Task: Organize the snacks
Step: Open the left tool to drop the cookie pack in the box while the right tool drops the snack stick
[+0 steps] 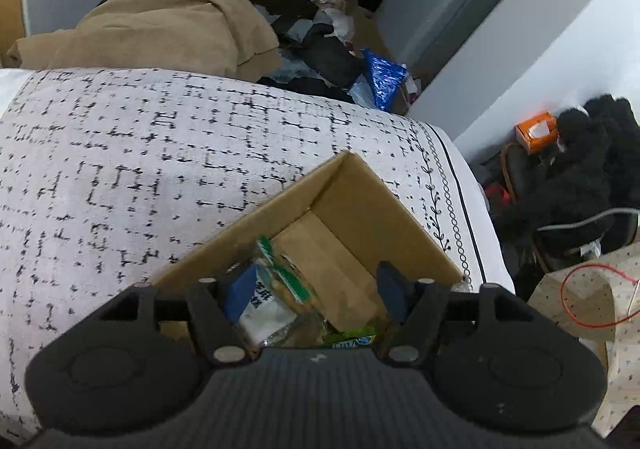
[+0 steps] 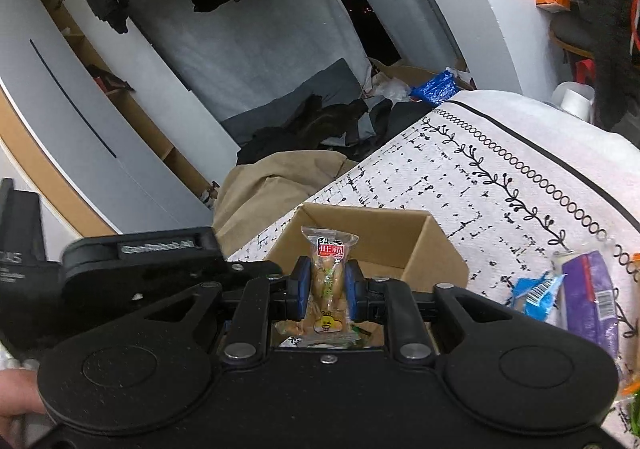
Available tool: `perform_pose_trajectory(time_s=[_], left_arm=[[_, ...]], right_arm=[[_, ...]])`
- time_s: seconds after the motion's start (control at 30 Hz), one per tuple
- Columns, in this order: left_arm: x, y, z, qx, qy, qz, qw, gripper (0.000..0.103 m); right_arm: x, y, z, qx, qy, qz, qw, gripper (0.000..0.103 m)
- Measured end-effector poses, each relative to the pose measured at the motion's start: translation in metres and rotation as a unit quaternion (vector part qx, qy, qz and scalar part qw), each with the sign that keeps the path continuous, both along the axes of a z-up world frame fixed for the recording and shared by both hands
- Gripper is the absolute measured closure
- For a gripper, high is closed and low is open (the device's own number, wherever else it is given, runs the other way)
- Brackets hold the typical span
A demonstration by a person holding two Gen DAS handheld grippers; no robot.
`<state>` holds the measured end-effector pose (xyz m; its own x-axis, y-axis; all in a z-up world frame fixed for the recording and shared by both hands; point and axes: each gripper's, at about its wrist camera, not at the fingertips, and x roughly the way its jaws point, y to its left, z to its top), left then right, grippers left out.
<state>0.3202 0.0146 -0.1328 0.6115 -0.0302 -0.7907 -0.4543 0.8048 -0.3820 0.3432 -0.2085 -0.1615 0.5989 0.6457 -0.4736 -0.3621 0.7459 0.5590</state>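
I am in the middle of filling the cardboard box (image 2: 436,249) with snacks. My right tool (image 2: 327,287) is closed on a clear snack packet (image 2: 326,285), which stands upright between the two blue pads, over the near part of the open box. The packet has a red label with white Chinese characters near its top and a small yellow cartoon face near its bottom; I cannot read the characters with certainty.

My left tool (image 1: 318,289) is open and holds nothing. It hangs over the same box, with its pads wide apart above the packets already inside. In the left wrist view I see there a green and white packet (image 1: 286,273) leaning against the box wall and a small green packet (image 1: 352,337) lower down. Both carry printed characters, but they are too small and blurred to read.

The box stands on a bed with a white patterned cover (image 1: 120,153). More snacks wait on the cover at the right of the box: a blue packet (image 2: 538,295) with a barcode and a purple packet (image 2: 590,299), just beside each other.

I think the next move is to lower the right tool a little into the box and open it, so the packet falls on the free cardboard floor and not onto the rim. After this the blue and purple packets are still to be collected.
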Motion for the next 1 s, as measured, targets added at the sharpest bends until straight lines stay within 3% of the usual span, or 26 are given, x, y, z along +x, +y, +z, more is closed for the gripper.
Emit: perform_pose_trajectory(time_s=[0.03,0.07,0.1,0.27,0.33,0.63,1.0], left_arm=[[-0.001,0.001,0.002,0.001,0.001,0.003,1.0,0.033],[-0.003,0.002,0.003,0.004,0.001,0.003,1.0,0.032],[-0.004,0.003,0.004,0.007,0.002,0.003,1.0,0.031],[-0.012,0.006,0.009,0.007,0.012,0.003,0.9999,0.029],[-0.016,0.005,0.012,0.014,0.019,0.005,0.9997,0.021],[-0.04,-0.006,0.031,0.033,0.024,-0.001,0.9992,0.012],[-0.067,-0.031,0.049,0.04,0.018,-0.016,0.9989,0.0]], right_arm=[[0.0,0.001,-0.001,-0.001,0.0,-0.003,1.0,0.07],[0.0,0.001,-0.003,-0.001,0.001,-0.001,1.0,0.053],[-0.001,0.0,-0.003,-0.002,0.001,0.0,1.0,0.047],[-0.007,-0.006,0.001,-0.01,-0.003,-0.008,1.0,0.045],[-0.011,-0.012,0.001,-0.008,0.001,-0.01,1.0,0.044],[-0.029,-0.032,0.021,-0.01,-0.01,-0.019,1.0,0.023],[-0.043,-0.063,0.036,-0.032,-0.007,-0.037,0.999,0.014]])
